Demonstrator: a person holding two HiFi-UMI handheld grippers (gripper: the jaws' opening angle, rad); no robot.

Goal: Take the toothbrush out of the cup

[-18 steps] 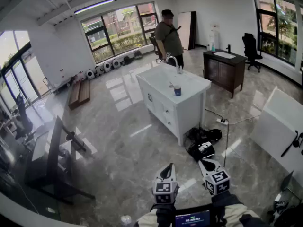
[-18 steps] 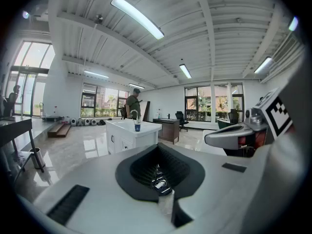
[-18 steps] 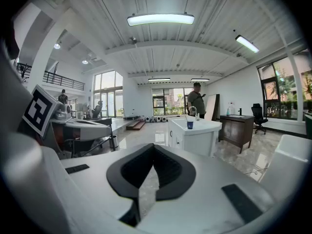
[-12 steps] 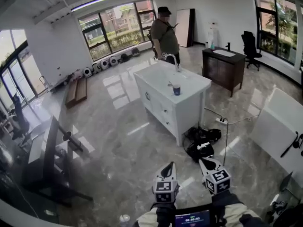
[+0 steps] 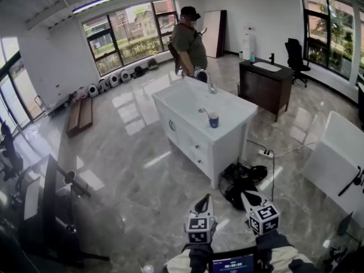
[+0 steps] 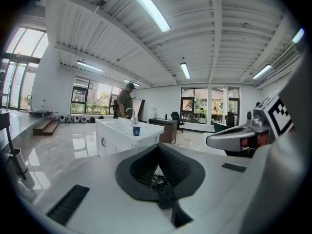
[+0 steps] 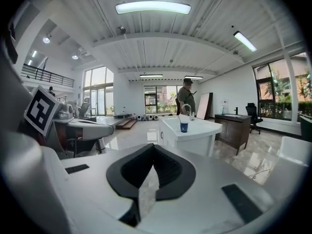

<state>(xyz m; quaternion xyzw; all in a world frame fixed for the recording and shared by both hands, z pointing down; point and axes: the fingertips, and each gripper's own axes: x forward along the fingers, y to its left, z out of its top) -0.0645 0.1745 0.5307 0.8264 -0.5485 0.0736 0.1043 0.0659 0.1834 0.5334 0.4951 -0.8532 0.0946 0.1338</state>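
A blue cup (image 5: 213, 119) stands on the near end of a white sink cabinet (image 5: 187, 104) far across the room. A thin toothbrush (image 5: 204, 111) leans out of it to the left. Both grippers are held low at the bottom of the head view, well short of the cabinet. The left gripper (image 5: 205, 201) has its jaws together and empty, and so does the right gripper (image 5: 248, 197). The cup (image 6: 136, 130) shows small above the closed pads of the left gripper (image 6: 157, 148) in the left gripper view. It sits likewise (image 7: 184, 126) beyond the right gripper (image 7: 153, 147) in the right gripper view.
A person (image 5: 188, 43) stands at the far end of the cabinet by the faucet (image 5: 208, 79). Black bags and cables (image 5: 242, 180) lie on the floor at the cabinet's near right corner. A dark wooden vanity (image 5: 267, 87) stands right, a white table (image 5: 338, 158) nearer right, dark stands (image 5: 54, 209) left.
The view has drifted forward and to the right: cabinet and cup look a little larger and nearer. The person has shifted slightly. Both grippers keep their place at the bottom, still shut.
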